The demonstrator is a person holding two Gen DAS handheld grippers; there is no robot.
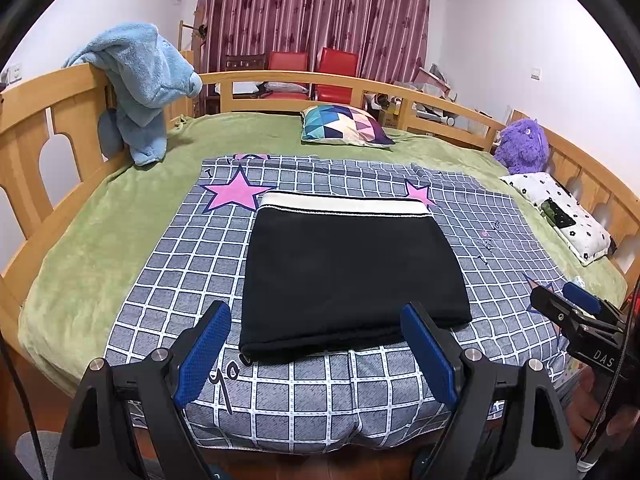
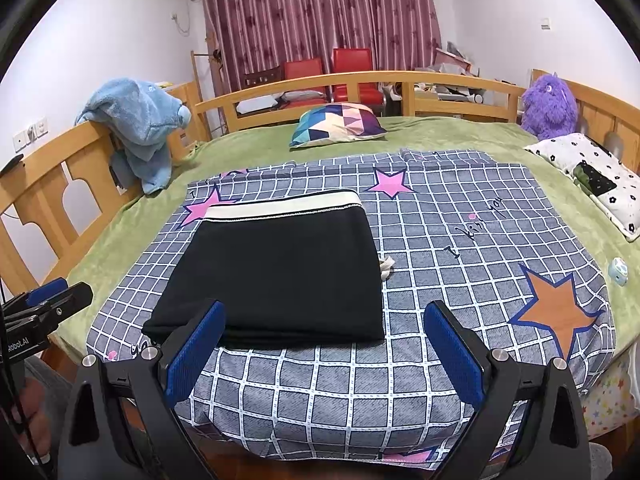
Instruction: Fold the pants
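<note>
Pants look pretty much folded, a neat black rectangle near the front edge of the checked sheet, so my left gripper and right gripper hang released, holding nothing.

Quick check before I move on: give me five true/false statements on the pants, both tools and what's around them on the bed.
1. The black pants lie folded into a compact rectangle. True.
2. The left tool is clamped on the pants. False: it is open, holding nothing.
3. The right tool is open. True.
4. The white waistband faces the tools. False: it lies on the far edge.
5. The patterned cushion rests on the pants. False: it sits apart, farther back on the green blanket.
</note>
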